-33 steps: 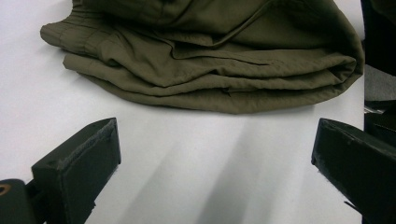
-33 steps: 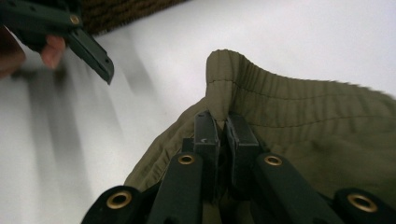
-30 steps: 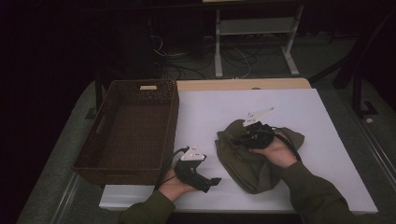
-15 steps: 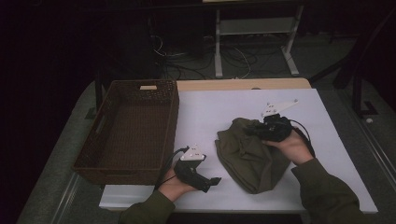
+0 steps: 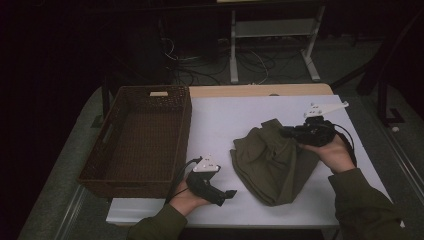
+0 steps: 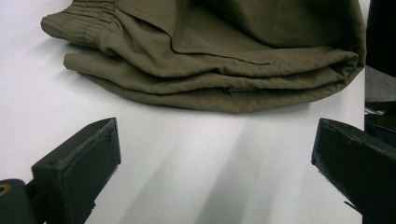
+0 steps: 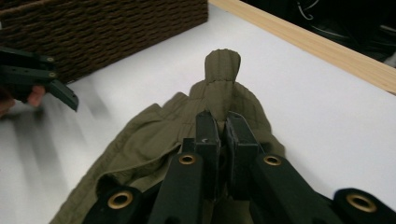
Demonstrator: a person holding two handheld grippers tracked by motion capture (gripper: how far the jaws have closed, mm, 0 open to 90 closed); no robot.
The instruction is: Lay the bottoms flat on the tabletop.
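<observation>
Right gripper (image 5: 289, 132) pinching shorts (image 5: 272, 162) edge, jaws clamped on fabric, centre-right of high view. Left gripper (image 5: 231, 193) resting wide, holding nothing, lower centre; shorts lying just right of it. Basket (image 5: 115, 150) at left.

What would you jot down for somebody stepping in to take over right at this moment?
Right gripper: shut on a fold of the olive-green garment, at its far right edge.
Left gripper: open, nothing between its fingers, resting near the table's front edge, pointed at the garment.
Garment lies loosely folded on the white table, right of the wicker basket.
Done: garment gripped.
Left: probably finish folding, then put it in the basket.
</observation>
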